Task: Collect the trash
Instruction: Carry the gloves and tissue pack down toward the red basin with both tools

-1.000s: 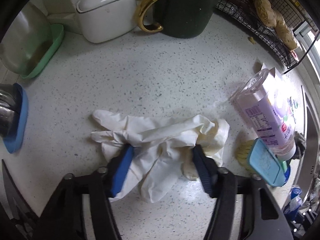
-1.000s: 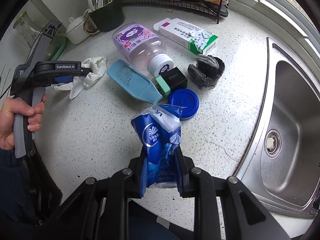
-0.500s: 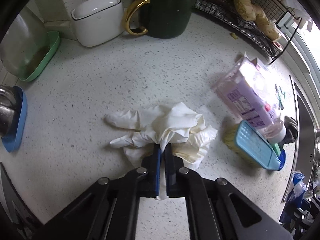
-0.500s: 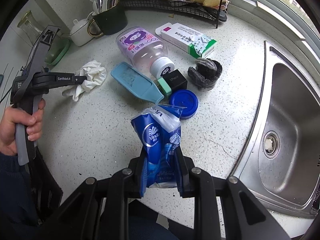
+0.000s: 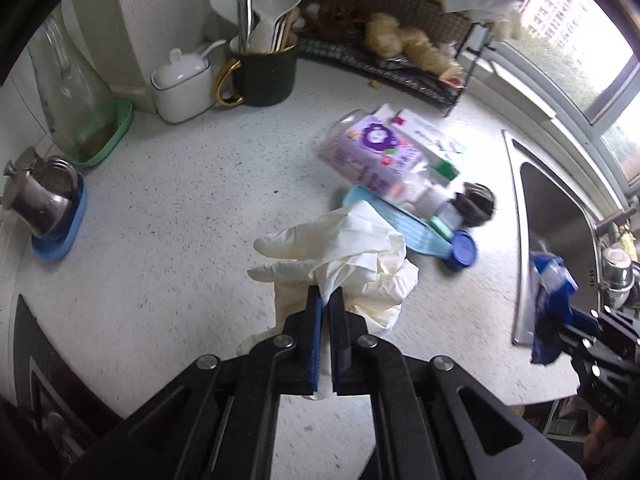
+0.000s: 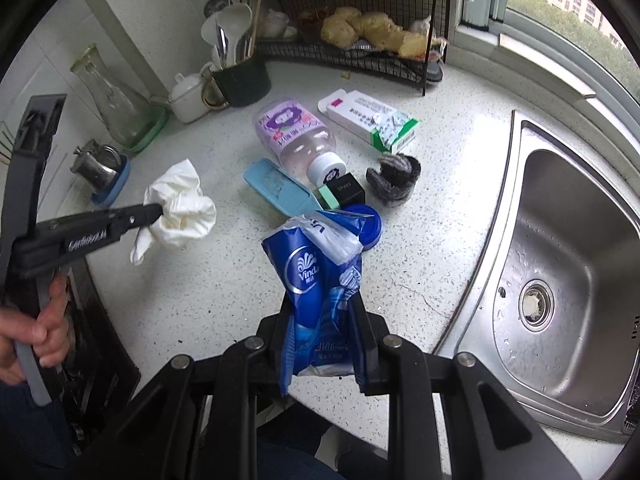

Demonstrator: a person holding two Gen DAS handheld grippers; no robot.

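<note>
My left gripper [image 5: 326, 300] is shut on a crumpled white disposable glove [image 5: 344, 248], which hangs above the speckled counter; the same glove [image 6: 180, 208] dangles from the left gripper [image 6: 158, 212] in the right wrist view. My right gripper [image 6: 320, 304] is shut on a blue tissue wrapper [image 6: 316, 268], also in the left wrist view as the blue wrapper [image 5: 552, 300] at the right edge. On the counter lie a purple-labelled bottle [image 6: 294, 136], a white and green carton [image 6: 370, 118], a light blue flat piece [image 6: 280, 188], a blue lid [image 6: 368, 230] and a grey scrubber [image 6: 394, 176].
A steel sink [image 6: 568, 264] fills the right side. At the back stand a black wire rack [image 6: 352, 52] with ginger, a dark green mug [image 6: 240, 80] of utensils, a white sugar pot [image 6: 188, 98], a glass carafe [image 6: 112, 100] and a small steel jug [image 6: 98, 166]. A hand [image 6: 36, 332] holds the left gripper's handle.
The left jaws went from wide open around the glove to shut on it, then lifted it off the counter. The right gripper rose slightly, still holding the wrapper.
</note>
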